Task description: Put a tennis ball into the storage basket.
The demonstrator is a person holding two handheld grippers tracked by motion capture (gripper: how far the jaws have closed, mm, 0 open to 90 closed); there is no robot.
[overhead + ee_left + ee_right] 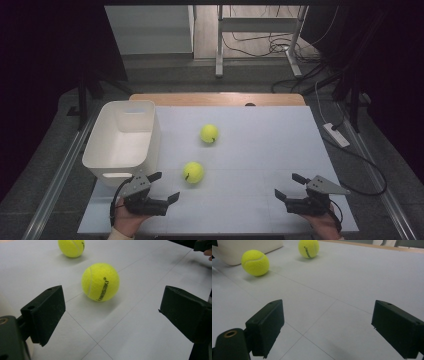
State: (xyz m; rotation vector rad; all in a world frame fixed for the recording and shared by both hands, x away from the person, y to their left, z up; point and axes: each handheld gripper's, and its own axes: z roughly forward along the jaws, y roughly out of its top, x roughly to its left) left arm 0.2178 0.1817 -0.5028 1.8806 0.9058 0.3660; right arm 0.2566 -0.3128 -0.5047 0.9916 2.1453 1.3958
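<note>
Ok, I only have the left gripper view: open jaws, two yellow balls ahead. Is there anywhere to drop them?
Observer: Yes, a white bin stands at the table's left edge, beside the left gripper.
Operator: Anything in it?
Observer: From the high view its inside looks empty.
Operator: Where is the right gripper?
Observer: The right gripper is near the front right of the table, jaws open, holding nothing.
Operator: Which ball is nearer the bin?
Observer: The near ball; the far ball lies closer to the table's middle.
</note>
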